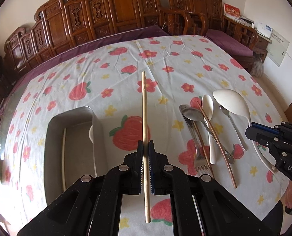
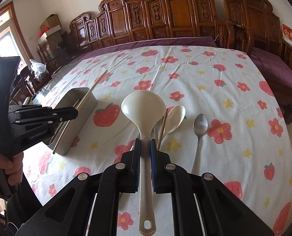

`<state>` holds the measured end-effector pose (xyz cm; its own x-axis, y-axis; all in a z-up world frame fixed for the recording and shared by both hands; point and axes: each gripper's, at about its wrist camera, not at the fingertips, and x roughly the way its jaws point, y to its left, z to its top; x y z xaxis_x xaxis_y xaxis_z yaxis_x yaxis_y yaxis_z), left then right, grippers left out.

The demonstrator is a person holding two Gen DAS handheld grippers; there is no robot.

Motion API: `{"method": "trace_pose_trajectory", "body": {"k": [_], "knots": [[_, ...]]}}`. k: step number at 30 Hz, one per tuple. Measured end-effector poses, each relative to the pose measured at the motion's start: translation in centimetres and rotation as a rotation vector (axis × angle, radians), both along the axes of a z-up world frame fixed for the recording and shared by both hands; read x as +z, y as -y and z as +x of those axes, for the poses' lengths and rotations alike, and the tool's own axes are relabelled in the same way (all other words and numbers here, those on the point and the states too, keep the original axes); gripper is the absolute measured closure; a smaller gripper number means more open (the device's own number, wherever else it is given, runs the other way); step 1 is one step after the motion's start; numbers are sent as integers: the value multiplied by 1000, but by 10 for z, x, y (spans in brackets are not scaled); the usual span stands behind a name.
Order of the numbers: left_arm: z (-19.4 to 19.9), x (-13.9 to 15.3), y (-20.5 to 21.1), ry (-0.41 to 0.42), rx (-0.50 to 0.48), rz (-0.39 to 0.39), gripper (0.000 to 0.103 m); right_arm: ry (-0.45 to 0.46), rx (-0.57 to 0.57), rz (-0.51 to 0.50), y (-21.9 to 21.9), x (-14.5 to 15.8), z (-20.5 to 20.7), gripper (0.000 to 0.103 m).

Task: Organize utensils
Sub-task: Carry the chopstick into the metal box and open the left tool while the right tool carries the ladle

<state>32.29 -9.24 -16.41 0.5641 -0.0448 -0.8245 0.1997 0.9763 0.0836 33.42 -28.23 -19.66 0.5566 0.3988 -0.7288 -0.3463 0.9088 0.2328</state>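
My left gripper is shut on a pale wooden chopstick and holds it above the cloth, just right of the grey metal tray. The tray holds a white chopstick and a white spoon. My right gripper is shut on the handle of a large white ladle. To the right lie a white spoon, a steel spoon, a fork and a copper chopstick. The left gripper also shows in the right wrist view, beside the tray.
The table carries a white cloth printed with strawberries and flowers. Carved wooden chairs line the far edge. A steel spoon lies right of the ladle. Boxes are stacked at the far left.
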Motion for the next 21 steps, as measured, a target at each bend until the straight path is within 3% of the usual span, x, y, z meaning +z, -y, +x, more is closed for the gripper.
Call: {"method": "trace_pose_trajectory", "body": {"k": [11, 21], "knots": [[-11, 22, -40, 47, 23, -20, 99, -5, 25, -29, -19, 2, -14, 92], [-19, 24, -84, 58, 60, -39, 98, -17, 49, -42, -52, 6, -26, 92]]}}
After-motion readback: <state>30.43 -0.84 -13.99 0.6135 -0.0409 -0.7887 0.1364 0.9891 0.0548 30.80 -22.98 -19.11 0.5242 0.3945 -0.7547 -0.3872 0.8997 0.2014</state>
